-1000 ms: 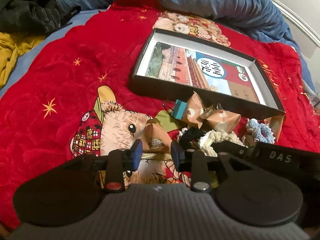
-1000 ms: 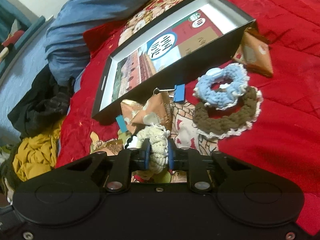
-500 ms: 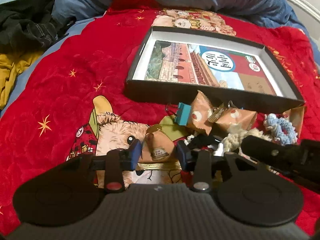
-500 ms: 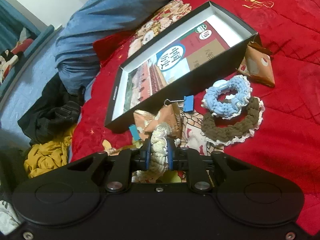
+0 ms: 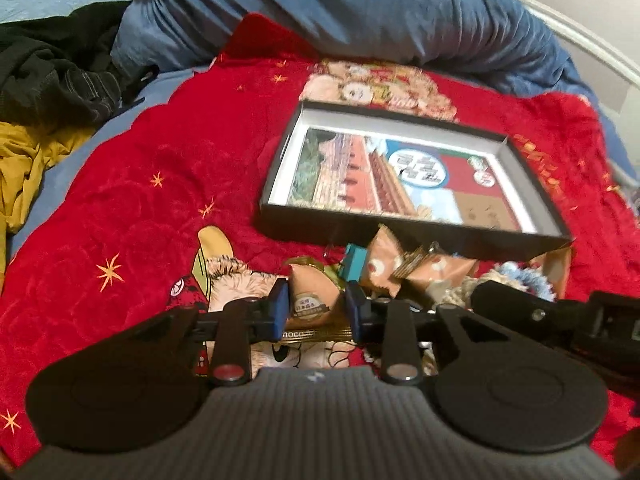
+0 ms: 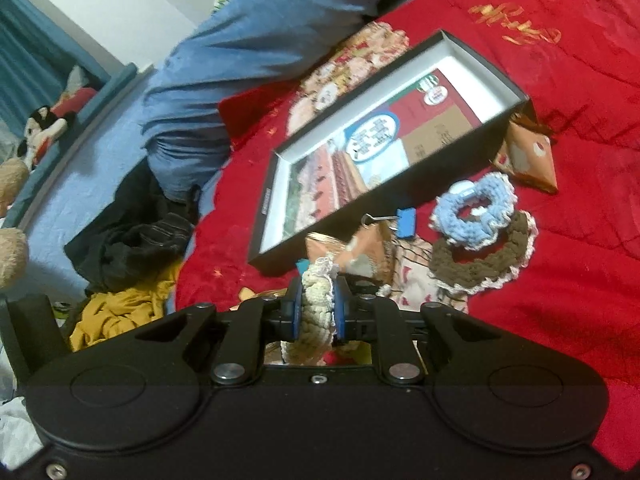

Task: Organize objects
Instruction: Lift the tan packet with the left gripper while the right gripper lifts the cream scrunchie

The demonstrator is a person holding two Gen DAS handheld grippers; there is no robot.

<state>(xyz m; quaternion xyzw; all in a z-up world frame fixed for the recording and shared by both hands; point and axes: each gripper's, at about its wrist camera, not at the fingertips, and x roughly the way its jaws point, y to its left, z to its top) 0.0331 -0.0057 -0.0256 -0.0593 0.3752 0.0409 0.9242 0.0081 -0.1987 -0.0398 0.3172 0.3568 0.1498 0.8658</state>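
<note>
A shallow black box (image 5: pixel 408 222) (image 6: pixel 400 184) with a picture sheet inside lies on the red blanket. Small things lie in front of it: tan snack packets (image 5: pixel 436 272), a blue binder clip (image 5: pixel 352 260) (image 6: pixel 406 222), a light-blue crocheted scrunchie (image 6: pixel 472 210) and a brown one (image 6: pixel 476 264). My left gripper (image 5: pixel 314 308) is open, with its fingers on either side of a tan snack packet (image 5: pixel 310 298). My right gripper (image 6: pixel 318 312) is shut on a cream crocheted scrunchie (image 6: pixel 318 302) and holds it above the blanket.
A blue duvet (image 5: pixel 360 12) is bunched behind the box. Dark and yellow clothes (image 5: pixel 48 80) lie at the left. Another tan packet (image 6: pixel 528 156) lies by the box's right corner. The right gripper's body (image 5: pixel 560 312) shows at the left view's right edge.
The left gripper has moved forward so the snack packet sits between its fingers. The right gripper has lifted the cream scrunchie up and back from the pile.
</note>
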